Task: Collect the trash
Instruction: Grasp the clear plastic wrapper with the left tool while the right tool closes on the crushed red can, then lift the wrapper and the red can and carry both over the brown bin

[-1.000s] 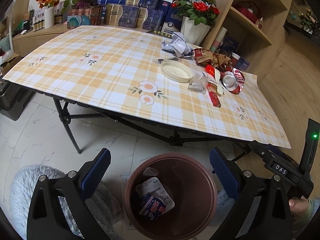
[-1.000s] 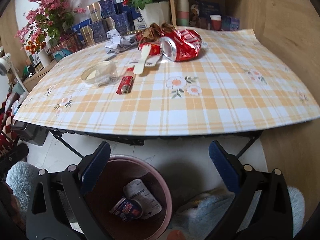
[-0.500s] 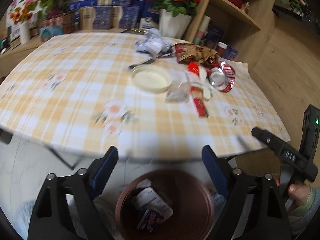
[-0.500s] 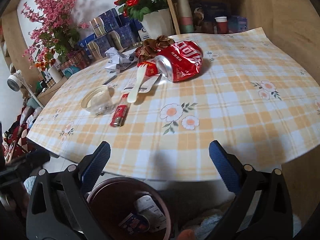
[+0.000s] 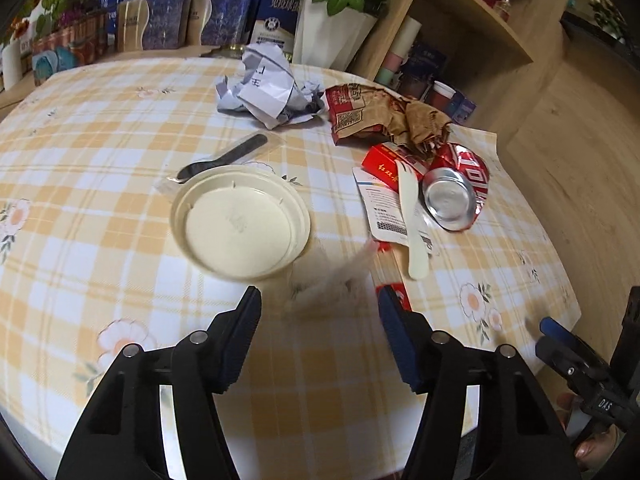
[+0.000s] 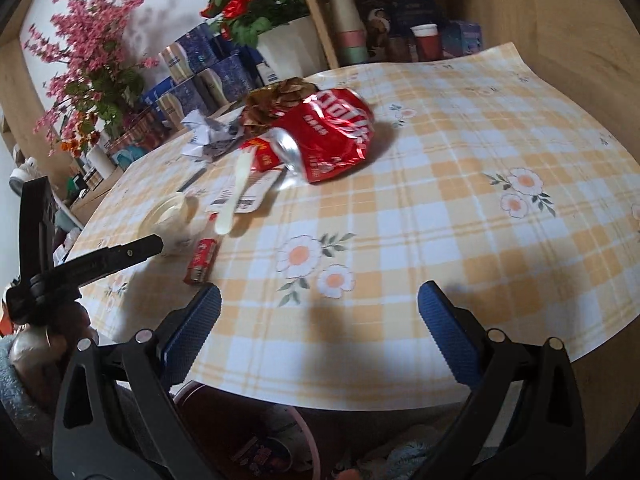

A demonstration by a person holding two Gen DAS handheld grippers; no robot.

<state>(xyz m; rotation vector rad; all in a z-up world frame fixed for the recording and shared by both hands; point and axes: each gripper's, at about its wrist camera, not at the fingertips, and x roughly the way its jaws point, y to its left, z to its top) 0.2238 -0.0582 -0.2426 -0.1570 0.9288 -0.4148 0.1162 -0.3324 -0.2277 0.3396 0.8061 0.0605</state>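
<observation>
The left gripper [image 5: 318, 332] is near the bottom middle of the left view, over the table [image 5: 100, 248] with its yellow checked cloth. Its two blue fingers are wide apart and hold nothing. Just above the gap between them is a blurry clear thing [image 5: 332, 280], too smeared to name. Up and to the left of it, in the middle of the picture, lies a round cream lid [image 5: 240, 226]. A black spoon [image 5: 224, 156] in a clear wrapper pokes out past the lid's top edge.

Most of the trash is in the upper right part of this view. A ball of white paper [image 5: 266, 88] sits near the top middle. To its right is a crumpled brown bag [image 5: 384, 120]. Below that are a small red box [image 5: 390, 166] and a squashed red can [image 5: 456, 196], side by side. A pale plastic fork [image 5: 412, 220] lies on a white card [image 5: 386, 212].

In the right view, the right gripper [image 6: 320, 334] is at the bottom middle, over the near edge of the table. Its fingers are also spread wide and hold nothing. The can [image 6: 332, 140] is in the upper middle. Under the table edge, at the bottom, shows the rim of a brown bin [image 6: 308, 436].
</observation>
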